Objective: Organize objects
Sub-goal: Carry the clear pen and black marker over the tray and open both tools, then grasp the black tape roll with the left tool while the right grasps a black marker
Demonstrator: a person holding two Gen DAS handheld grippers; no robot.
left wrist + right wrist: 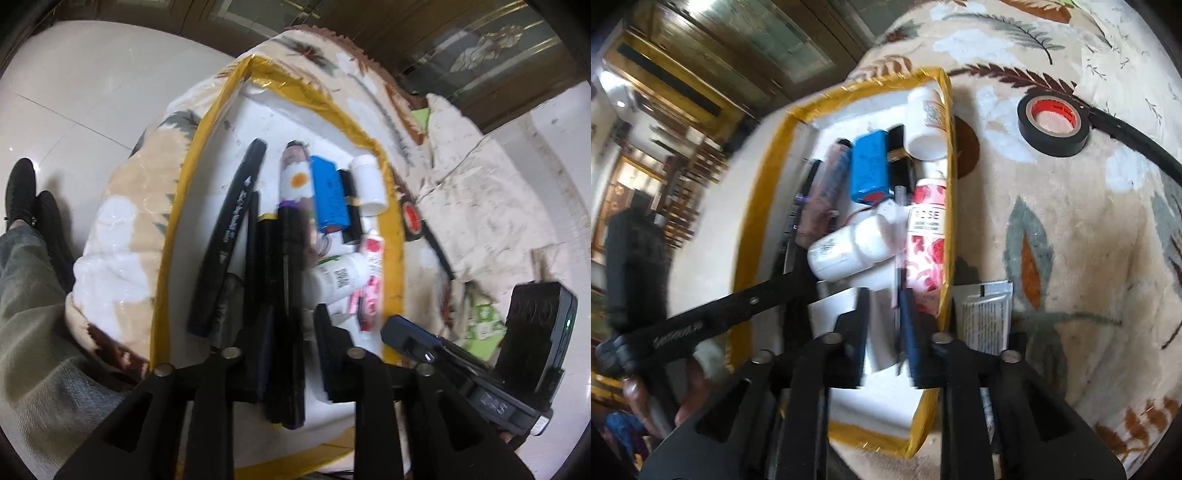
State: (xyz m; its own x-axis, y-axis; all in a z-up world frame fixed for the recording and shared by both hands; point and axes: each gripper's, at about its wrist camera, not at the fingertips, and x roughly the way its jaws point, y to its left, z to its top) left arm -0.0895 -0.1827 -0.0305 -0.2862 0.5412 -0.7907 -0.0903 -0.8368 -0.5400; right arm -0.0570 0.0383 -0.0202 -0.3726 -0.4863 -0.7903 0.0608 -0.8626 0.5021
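Note:
A white foam tray with a yellow taped rim [177, 206] [753, 206] lies on a leaf-patterned blanket. It holds black pens [229, 225], a blue battery pack [328, 192] [870, 166], white bottles [369, 181] [849, 247] and a rose-print tube [927, 236]. My left gripper [291, 343] hangs over the tray's near end, jaws parted around a black marker [286, 295] without clearly pinching it. My right gripper [884, 332] is over the tray, jaws parted, with a thin clear pen [897, 280] between them.
A roll of black tape [1054, 123] and a black cable [1137, 144] lie on the blanket right of the tray. A silver sachet [984, 317] lies by the tray's right rim. White tiled floor [74, 92] and the person's shoes [26, 192] are at the left.

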